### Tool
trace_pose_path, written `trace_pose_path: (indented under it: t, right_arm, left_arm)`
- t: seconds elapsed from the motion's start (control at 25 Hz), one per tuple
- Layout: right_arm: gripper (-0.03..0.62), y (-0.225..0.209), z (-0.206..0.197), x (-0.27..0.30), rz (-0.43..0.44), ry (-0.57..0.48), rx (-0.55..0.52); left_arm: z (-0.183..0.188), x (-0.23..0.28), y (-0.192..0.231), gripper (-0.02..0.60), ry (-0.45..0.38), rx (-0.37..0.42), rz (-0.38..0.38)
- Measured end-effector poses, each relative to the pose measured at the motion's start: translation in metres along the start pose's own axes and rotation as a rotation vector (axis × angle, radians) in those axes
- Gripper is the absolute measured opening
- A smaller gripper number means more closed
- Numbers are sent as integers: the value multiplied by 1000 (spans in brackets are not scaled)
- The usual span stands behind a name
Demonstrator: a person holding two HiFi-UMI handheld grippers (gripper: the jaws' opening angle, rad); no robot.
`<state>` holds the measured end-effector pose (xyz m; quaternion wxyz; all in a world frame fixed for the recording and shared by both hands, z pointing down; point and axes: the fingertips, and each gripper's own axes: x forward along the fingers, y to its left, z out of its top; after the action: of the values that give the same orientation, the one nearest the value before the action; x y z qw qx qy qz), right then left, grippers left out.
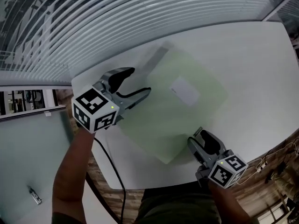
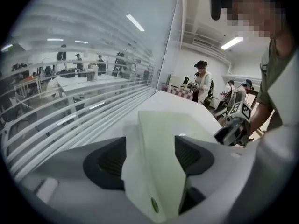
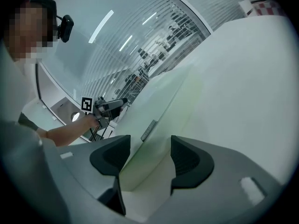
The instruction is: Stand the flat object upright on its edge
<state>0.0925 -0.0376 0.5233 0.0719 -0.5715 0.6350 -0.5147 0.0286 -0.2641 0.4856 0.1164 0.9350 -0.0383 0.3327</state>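
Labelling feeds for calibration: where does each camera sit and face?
Head view: on the head, steeply down at the flat object on the table; left tool, right tool, forearms show.
Left gripper view: on left tool, along its open jaws across the flat object.
Right gripper view: likewise on right tool.
Shared: flat object; each gripper view shows the other tool.

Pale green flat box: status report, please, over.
Pale green flat box lying flat on white table. Left gripper open, astride one side; right gripper open, astride the opposite side. Nothing blocking.
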Motion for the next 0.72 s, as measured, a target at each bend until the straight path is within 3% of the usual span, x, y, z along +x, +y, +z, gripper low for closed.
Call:
trace_pose_path:
  t: [0.2,0.48,0.72]
  right_arm:
    - [259,1,0,6,3,-16,25]
    - [276,0,2,12,-16,-27,49]
    - [278,4,6,11,-27,-30,59]
  left_arm:
    - [-15,16,-7,356,69,-20,-106]
    - [-30,29,-14,367,128,-104,-228]
    - [-33,29,-16,367,159,-151,-272]
